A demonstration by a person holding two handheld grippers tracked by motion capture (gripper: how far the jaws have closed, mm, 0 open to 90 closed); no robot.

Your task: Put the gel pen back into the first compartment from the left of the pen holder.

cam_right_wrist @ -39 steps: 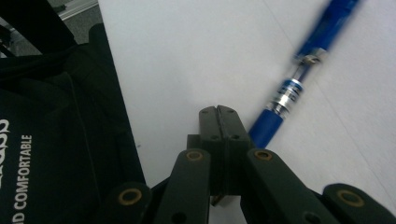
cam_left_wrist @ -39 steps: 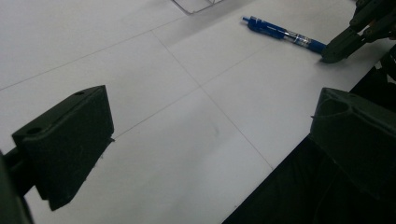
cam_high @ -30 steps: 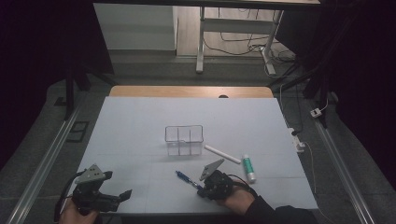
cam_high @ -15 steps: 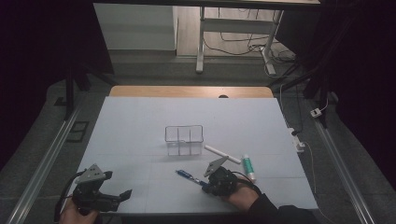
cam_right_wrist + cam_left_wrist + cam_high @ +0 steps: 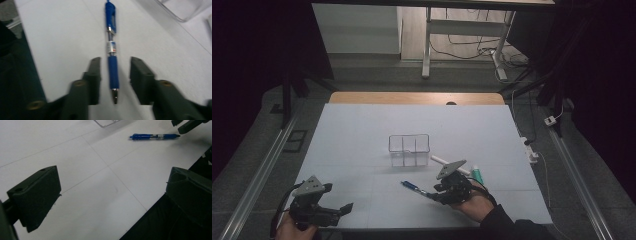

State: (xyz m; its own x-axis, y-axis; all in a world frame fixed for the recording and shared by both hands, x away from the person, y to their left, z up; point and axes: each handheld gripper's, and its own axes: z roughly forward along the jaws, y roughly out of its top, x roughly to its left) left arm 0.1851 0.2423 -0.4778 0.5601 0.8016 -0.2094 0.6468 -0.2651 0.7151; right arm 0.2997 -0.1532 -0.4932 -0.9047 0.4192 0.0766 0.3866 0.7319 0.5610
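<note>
A blue pen (image 5: 414, 188) lies flat on the white table top (image 5: 362, 130), near the front. In the right gripper view the blue pen (image 5: 111, 47) points away, its tip end between the two jaws. My right gripper (image 5: 114, 65) has just been opening; its pads stand apart from the pen on both sides, not touching it. From above, the right gripper (image 5: 435, 192) sits at the pen's right end. My left gripper (image 5: 343, 207) rests at the front left corner, open wide with nothing in it (image 5: 113, 180), looking across at the pen (image 5: 153, 136).
A clear plastic container (image 5: 409, 148) with compartments stands mid-table. A white marker (image 5: 447, 162) and a green-capped tube (image 5: 476, 175) lie just right of it, behind the right hand. The table's front edge runs close under both hands.
The right hand has shifted slightly to the right and its jaws have parted from the pen, which lies still on the table. The left gripper has not moved.
</note>
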